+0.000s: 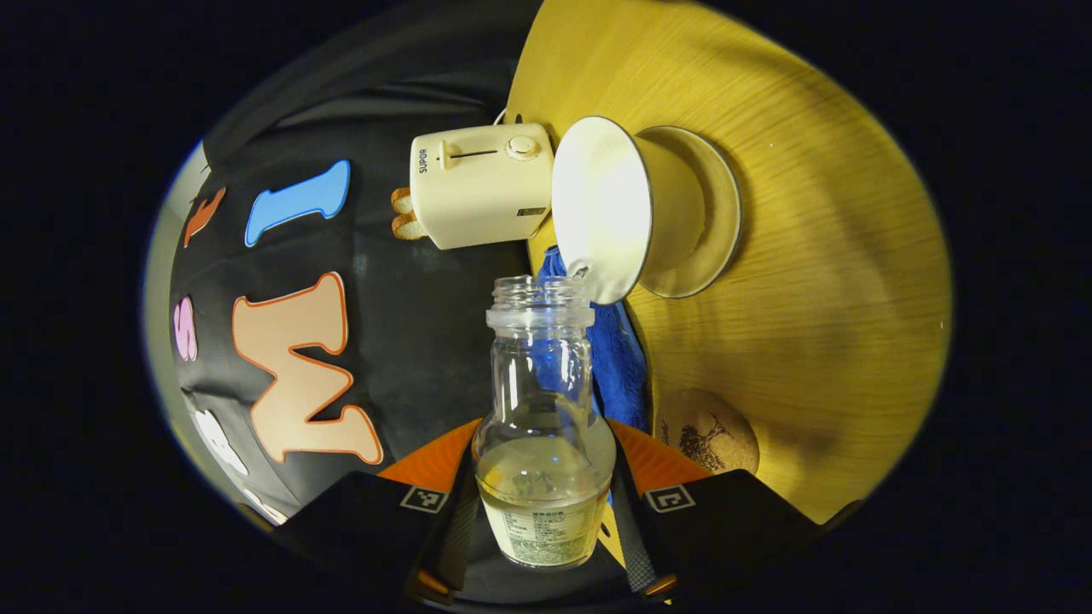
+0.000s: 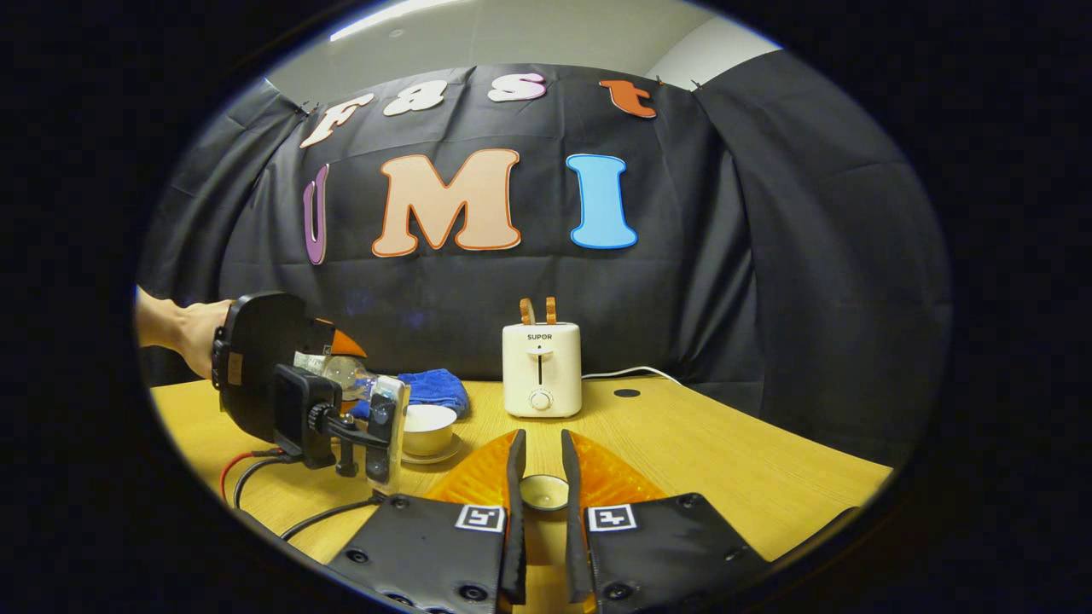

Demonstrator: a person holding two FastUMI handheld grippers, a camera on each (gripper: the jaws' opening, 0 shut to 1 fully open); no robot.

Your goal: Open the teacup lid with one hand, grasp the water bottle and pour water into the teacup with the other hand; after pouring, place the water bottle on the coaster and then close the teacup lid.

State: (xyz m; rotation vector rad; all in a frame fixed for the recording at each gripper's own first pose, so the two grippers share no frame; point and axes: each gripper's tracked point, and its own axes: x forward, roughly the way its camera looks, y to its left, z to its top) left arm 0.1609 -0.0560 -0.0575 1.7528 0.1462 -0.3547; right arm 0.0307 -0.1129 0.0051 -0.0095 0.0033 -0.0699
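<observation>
2 grippers are working at a yellow wooden table [image 2: 699, 443] in a booth hung with black cloth, and the pouring step is under way.

On the left, the left gripper [image 1: 543, 512] is holding the water bottle [image 1: 543, 426], with both fingers pressing on its lower body. In the left gripper view the bottle is tipped far over, its open mouth sitting just at the rim of the teacup [image 1: 614, 209], which is standing on its saucer [image 1: 721, 226]. A thin thread of water appears to be passing from the mouth into the cup. Roughly a quarter of the bottle is still holding water.

To pour well, the tilt wants to be kept gentle, with the mouth staying over the rim so nothing is spilling onto the saucer. Levelling the bottle before moving it away looks wise.

The round cork coaster [image 1: 708, 431], where the bottle belongs afterwards, is lying near the cup, apart from it.

Further right, the right gripper [image 2: 543, 503] is holding the teacup lid [image 2: 543, 492] between narrowly set jaws, low over the table and well apart from the cup.

Around the scene, a blue cloth [image 2: 435, 388] is lying behind the cup. A cream toaster [image 2: 542, 368] with 2 slices of bread [image 2: 537, 310] standing in it is sitting at the table's back edge, its white cord trailing right. Red and black cables [image 2: 256, 473] are running across the table's left side.
</observation>
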